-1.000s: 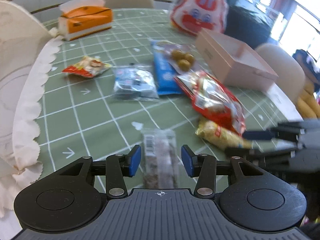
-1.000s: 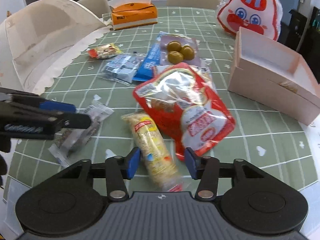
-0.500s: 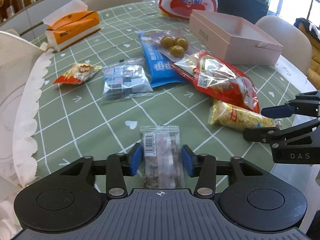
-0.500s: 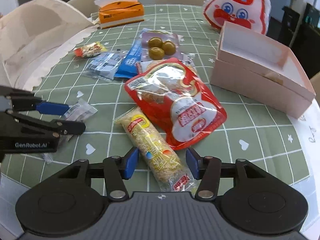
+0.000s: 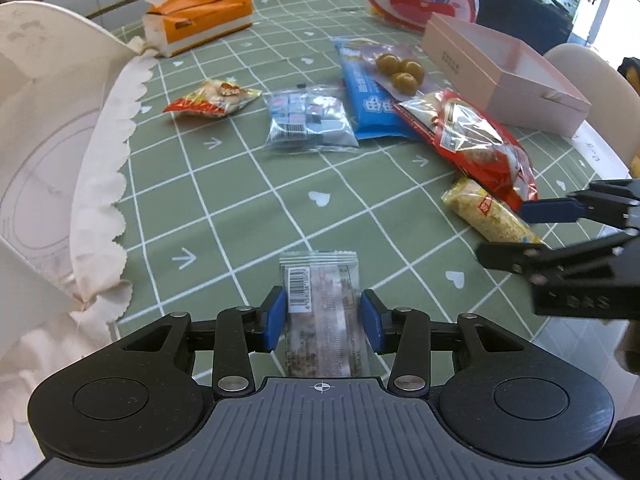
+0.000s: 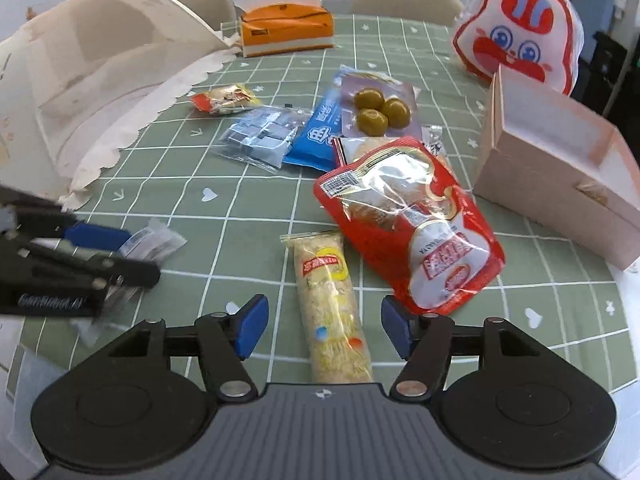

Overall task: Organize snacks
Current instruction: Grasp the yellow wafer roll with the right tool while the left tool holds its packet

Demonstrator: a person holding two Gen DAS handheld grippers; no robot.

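A clear snack packet (image 5: 320, 312) with a barcode lies at the near table edge. My left gripper (image 5: 323, 320) is shut on it, with a blue pad against each long edge. The right wrist view shows that left gripper (image 6: 142, 254) at the left with the clear packet (image 6: 154, 240) in it. A yellow noodle packet (image 6: 328, 304) lies lengthwise between the pads of my right gripper (image 6: 323, 328). The right jaws are opening and a gap shows on each side of the packet. In the left wrist view the right gripper (image 5: 504, 234) stands over the yellow packet (image 5: 480, 212).
A red bag (image 6: 420, 220) overlaps the yellow packet's far end. Behind it lie an olive packet (image 6: 378, 110), a blue packet (image 6: 320, 132), a bag of small cubes (image 6: 260, 136) and a small orange packet (image 6: 224, 98). An open pink box (image 6: 552, 168) stands right, an orange tissue box (image 6: 286, 28) far back.
The right jaws have spread away from the yellow packet. The left pads have closed in against the clear packet's edges, and the left view has tilted.
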